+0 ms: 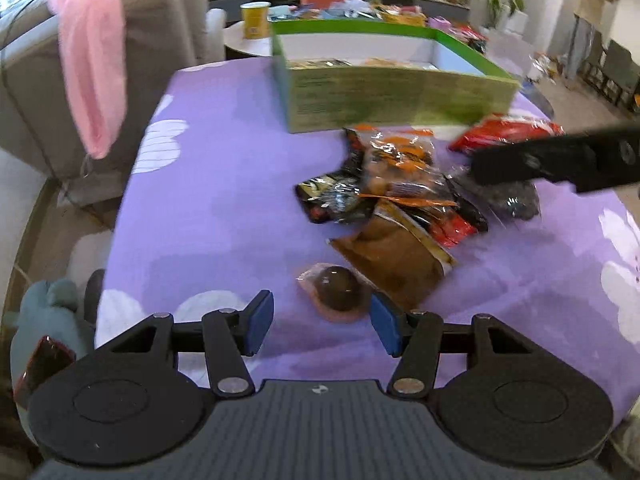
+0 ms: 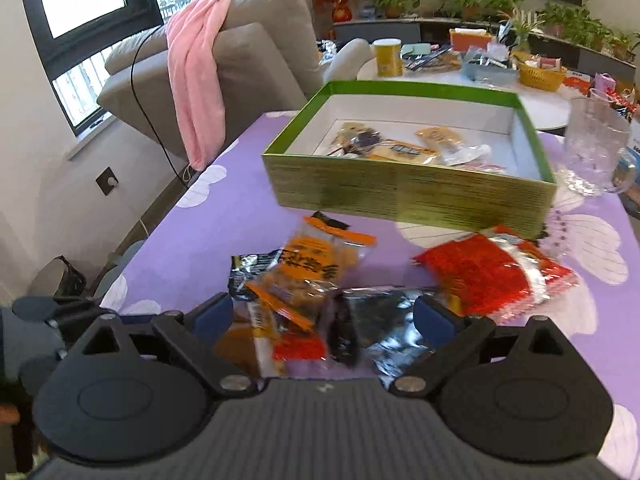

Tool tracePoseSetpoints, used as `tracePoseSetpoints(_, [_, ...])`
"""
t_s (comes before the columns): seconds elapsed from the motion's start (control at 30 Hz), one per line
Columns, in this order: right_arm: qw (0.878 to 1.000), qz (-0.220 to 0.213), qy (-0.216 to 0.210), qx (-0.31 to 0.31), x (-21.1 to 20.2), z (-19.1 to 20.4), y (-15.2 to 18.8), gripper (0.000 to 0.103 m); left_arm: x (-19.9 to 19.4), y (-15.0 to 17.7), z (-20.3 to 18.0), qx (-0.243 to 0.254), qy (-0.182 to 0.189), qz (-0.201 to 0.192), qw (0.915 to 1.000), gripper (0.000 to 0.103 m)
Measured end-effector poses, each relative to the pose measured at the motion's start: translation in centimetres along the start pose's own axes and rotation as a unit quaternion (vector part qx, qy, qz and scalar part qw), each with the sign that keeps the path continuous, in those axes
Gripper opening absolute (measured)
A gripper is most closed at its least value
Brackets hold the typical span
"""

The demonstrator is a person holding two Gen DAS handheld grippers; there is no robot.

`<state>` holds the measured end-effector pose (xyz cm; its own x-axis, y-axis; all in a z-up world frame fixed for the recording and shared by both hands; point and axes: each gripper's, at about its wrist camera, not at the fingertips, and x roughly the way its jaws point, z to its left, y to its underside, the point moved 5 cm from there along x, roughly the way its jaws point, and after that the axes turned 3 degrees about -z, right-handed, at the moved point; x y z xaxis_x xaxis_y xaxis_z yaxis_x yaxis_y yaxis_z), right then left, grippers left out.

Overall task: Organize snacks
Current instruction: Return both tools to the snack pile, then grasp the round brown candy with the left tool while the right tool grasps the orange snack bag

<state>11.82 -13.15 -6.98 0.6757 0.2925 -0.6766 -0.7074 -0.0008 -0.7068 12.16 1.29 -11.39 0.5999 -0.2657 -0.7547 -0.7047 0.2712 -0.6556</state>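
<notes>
A pile of snack packets lies on the purple tablecloth (image 1: 224, 216): an orange packet (image 1: 400, 160), a black packet (image 1: 332, 200), a brown pouch (image 1: 396, 256), a red packet (image 1: 508, 130) and a round brown snack in a clear wrapper (image 1: 336, 290). My left gripper (image 1: 322, 322) is open, its pads on either side of the round snack's near edge. My right gripper (image 2: 324, 320) is open, low over a dark foil packet (image 2: 376, 320), with the orange packet (image 2: 316, 264) and red packet (image 2: 492, 272) just beyond. The green box (image 2: 408, 196) behind holds several packets.
A glass mug (image 2: 592, 148) stands right of the box. A grey sofa with a pink cloth (image 2: 196, 80) is left of the table. A white table (image 2: 548, 104) behind holds a yellow cup (image 2: 387, 57) and clutter. The right gripper's arm (image 1: 560, 160) crosses the left wrist view.
</notes>
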Motion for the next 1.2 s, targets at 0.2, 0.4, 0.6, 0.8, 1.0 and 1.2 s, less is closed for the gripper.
tracePoseSetpoints(0.2, [1.000,0.004,-0.003,-0.009,0.6,0.8,-0.3,0.055,1.8,-0.8,-0.6,0.016,-0.004,-0.009,0.9998,0.052])
tracePoseSetpoints(0.4, [1.000,0.012,0.005,0.001,1.8,0.6,-0.7,0.055,1.8,-1.1,-0.1,-0.003,-0.005,-0.016,0.9999,0.039])
tracePoseSetpoints(0.6, [0.999,0.025,0.017,-0.010,3.9,1.1,-1.1,0.055,0.0,0.0,2.0,-0.071,0.010,-0.025,0.9971,0.038])
tracePoseSetpoints(0.8, [0.998,0.051,0.039,0.002,6.4,1.1,-0.9,0.055,-2.2,0.1,3.5,-0.094,0.008,-0.053,0.9942,0.038])
tracePoseSetpoints(1.0, [0.997,0.062,0.044,0.003,8.1,1.4,-0.6,0.055,-2.2,0.3,4.0,-0.103,0.012,-0.052,0.9933,0.038])
tracePoseSetpoints(1.2, [0.998,0.049,0.034,0.004,6.9,1.5,-0.9,0.052,-2.4,0.4,4.2,-0.111,0.013,-0.054,0.9923,0.038])
